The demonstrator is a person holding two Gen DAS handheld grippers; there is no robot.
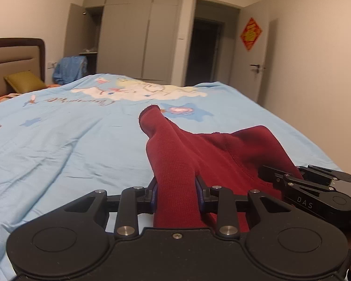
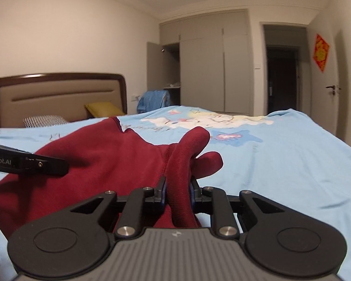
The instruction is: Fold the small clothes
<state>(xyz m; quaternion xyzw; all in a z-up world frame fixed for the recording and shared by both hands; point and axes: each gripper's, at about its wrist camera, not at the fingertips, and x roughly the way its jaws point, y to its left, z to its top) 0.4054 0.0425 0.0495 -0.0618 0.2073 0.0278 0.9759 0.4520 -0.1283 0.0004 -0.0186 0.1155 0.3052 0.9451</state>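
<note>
A dark red knit garment lies bunched near the front of the bed with the light blue printed cover. My left gripper is shut on a ribbed band of it that stands up toward the far side. The right gripper shows at the right edge of the left wrist view, against the cloth. In the right wrist view the same red garment spreads to the left, and my right gripper is shut on another ribbed fold. The left gripper's body pokes in from the left.
The blue bed cover stretches far ahead and to the right. A brown padded headboard, a mustard pillow and a checked pillow are at the far left. Grey wardrobes, one door ajar, and an open doorway stand beyond.
</note>
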